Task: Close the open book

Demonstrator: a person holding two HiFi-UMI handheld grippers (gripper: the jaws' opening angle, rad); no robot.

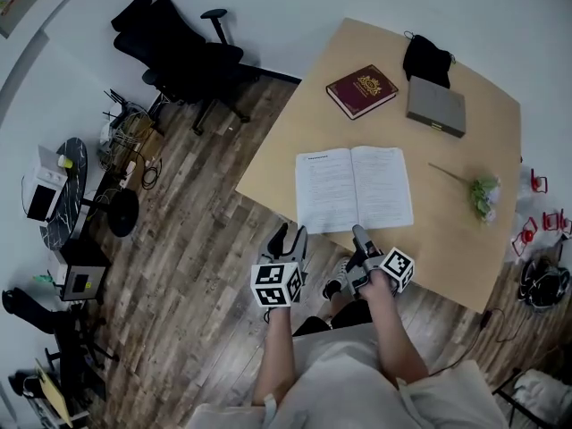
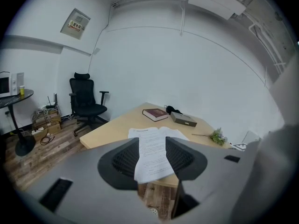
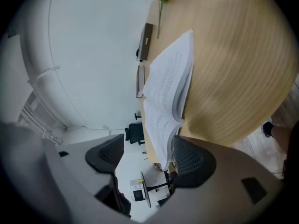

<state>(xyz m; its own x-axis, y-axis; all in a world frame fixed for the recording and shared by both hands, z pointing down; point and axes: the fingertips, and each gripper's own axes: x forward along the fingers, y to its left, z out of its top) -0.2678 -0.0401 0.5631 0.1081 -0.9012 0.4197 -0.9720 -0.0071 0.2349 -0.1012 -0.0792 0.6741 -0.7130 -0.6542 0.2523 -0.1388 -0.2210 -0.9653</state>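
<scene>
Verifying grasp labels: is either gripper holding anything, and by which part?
Nothing held: left gripper and right gripper jaws stand apart, pads off the open book.

I see a pale wooden table (image 1: 447, 213) at right on a dark wood-plank floor (image 1: 197, 266), white walls (image 1: 268, 7) beyond, a black office chair (image 1: 179, 56) far left, and a round black stand (image 1: 71, 164) nearer left.

A small office: a black swivel chair (image 1: 183, 56), a wooden desk (image 1: 447, 239) bearing an open book (image 1: 354, 187), white walls (image 2: 187, 69).

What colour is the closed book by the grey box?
Maroon, gold emblem; the closed book shows best in the head view.
</scene>
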